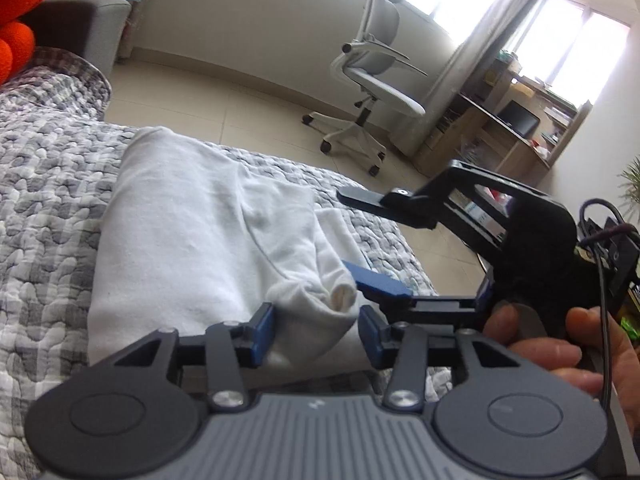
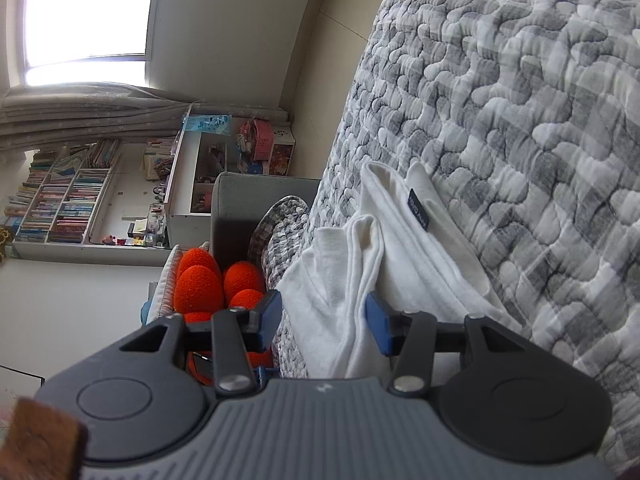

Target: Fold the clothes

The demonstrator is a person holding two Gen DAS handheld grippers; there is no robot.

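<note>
Our left gripper (image 1: 316, 332) reaches level over the quilt (image 1: 52, 184), fingers spread around a bunched end of the white garment (image 1: 188, 216) lying there. Our right gripper (image 2: 324, 320), rolled sideways, spreads around its edge.

White garment (image 1: 192, 216) on grey-and-white checked quilt (image 1: 44, 184); orange plush (image 2: 208, 284) at nine o'clock; blue gripper pads (image 1: 262, 332).

The white garment's (image 1: 180, 240) near end is hidden behind the left gripper (image 1: 316, 330). The label (image 2: 418, 210) print is too small to be read. The bed (image 2: 520, 120) is cut off by the frame edge.
</note>
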